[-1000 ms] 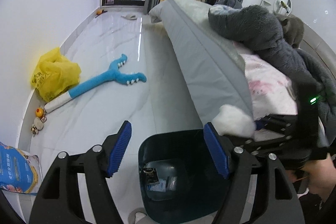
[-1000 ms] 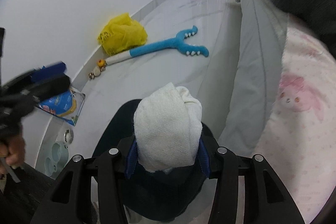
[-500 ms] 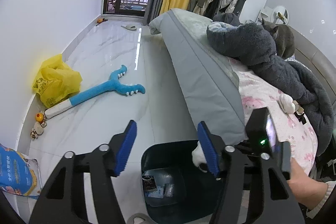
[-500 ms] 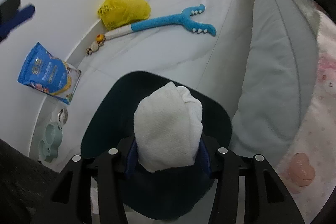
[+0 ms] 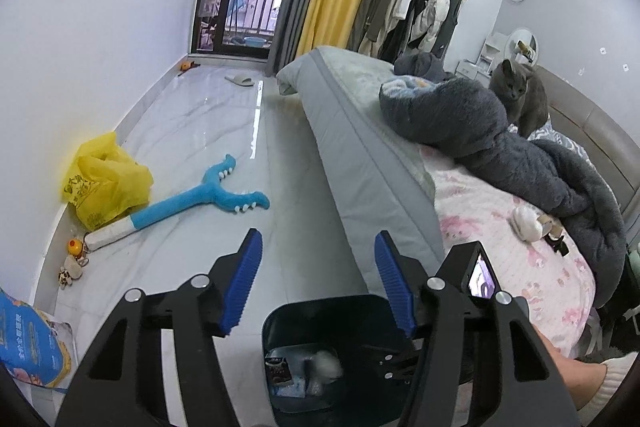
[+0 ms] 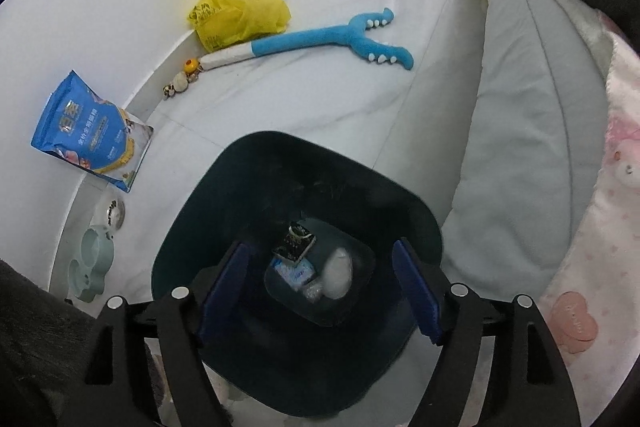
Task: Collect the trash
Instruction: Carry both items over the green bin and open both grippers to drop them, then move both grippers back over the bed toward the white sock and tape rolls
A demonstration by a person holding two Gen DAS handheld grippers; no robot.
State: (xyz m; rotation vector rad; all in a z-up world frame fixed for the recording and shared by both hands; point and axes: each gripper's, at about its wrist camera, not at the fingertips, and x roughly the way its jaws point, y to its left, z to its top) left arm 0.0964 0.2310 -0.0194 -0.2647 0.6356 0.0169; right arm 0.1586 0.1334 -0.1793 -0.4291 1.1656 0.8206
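A dark teal bin (image 6: 248, 163) stands on the floor beside the bed. My right gripper (image 6: 320, 247) hangs over its mouth, pointing down; its jaws are opening and nothing is between them. A white tissue wad (image 6: 338, 273) lies at the bin's bottom next to a small dark packet (image 6: 296, 243) and a blue wrapper (image 6: 294, 273). My left gripper (image 5: 318, 247) is open and empty above the bin's (image 5: 304, 307) far rim. Another white wad (image 5: 524, 221) lies on the pink sheet.
The bed (image 5: 360, 155) with a grey blanket (image 5: 480, 131) and a grey cat (image 5: 520, 95) fills the right. On the floor lie a yellow bag (image 5: 104, 187), a blue plush toy (image 5: 200, 195), a blue pouch (image 6: 92, 135) and a pet bowl (image 6: 90, 263).
The right gripper's jaws have spread and the white wad has dropped from them into the bin. The left gripper has risen and tipped up, showing more of the bed.
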